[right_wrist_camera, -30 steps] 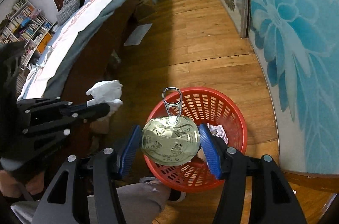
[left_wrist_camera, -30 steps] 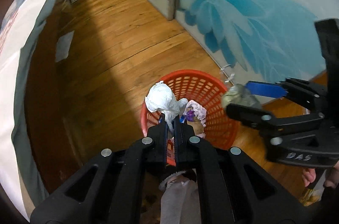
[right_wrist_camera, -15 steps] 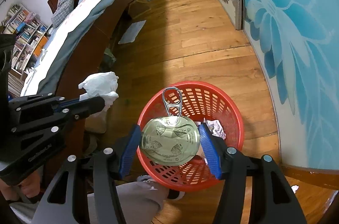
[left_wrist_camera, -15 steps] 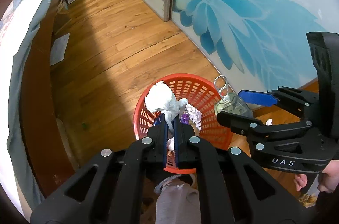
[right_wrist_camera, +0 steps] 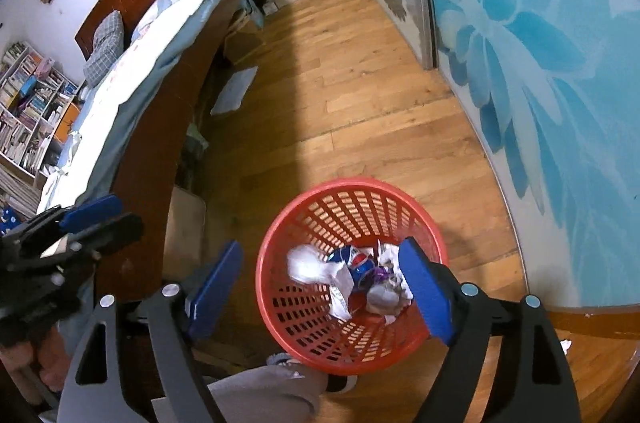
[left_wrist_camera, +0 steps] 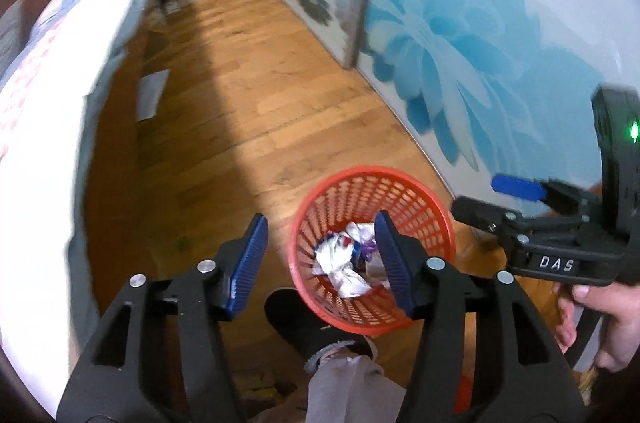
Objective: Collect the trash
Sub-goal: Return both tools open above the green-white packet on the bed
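Both grippers now hang with their blue-padded jaws spread wide and nothing between them. Half a second ago the left gripper [left_wrist_camera: 320,259] pinched a crumpled white tissue and the right gripper [right_wrist_camera: 320,283] clamped a tin can lid; both pieces are gone from the jaws. The red plastic mesh basket [right_wrist_camera: 304,219] stands on the wooden floor [right_wrist_camera: 360,95] just below both grippers. Inside it lie the white tissue [right_wrist_camera: 306,265], a blue Pepsi wrapper [right_wrist_camera: 356,259] and other crumpled paper. The lid cannot be made out among them.
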A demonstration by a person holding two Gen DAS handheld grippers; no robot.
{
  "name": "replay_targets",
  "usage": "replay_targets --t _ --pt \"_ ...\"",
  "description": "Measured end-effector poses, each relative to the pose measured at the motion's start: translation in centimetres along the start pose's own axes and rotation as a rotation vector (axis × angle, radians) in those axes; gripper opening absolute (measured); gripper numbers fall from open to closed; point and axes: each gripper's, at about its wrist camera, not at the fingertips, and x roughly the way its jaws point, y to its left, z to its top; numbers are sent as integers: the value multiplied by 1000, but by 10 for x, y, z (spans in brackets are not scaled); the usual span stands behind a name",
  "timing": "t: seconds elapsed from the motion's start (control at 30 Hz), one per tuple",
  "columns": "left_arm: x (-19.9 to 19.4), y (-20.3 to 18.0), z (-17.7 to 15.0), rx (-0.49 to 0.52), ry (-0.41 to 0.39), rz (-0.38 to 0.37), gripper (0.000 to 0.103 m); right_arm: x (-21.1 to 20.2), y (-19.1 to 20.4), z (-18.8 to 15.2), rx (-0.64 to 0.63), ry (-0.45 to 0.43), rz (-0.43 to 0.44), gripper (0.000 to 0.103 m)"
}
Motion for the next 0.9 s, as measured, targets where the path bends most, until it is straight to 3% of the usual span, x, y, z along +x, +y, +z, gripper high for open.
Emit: replay_targets --t 0.2,0.4,0.67,0.83,0.9 --pt "-79 61 0 -151 -180 82 67 -20 53 6 -115 -37 47 84" --pt "-159 147 -31 -353 -355 196 71 -39 127 3 -247 -77 108 88" --pt "-197 268 -105 -651 -384 324 73 -41 238 16 -364 -97 243 92" --pt "-200 325 -153 -819 -381 419 76 -18 354 56 -481 -93 329 95" --pt "-201 342 -164 -839 -389 450 77 -2 416 73 -579 -110 337 96"
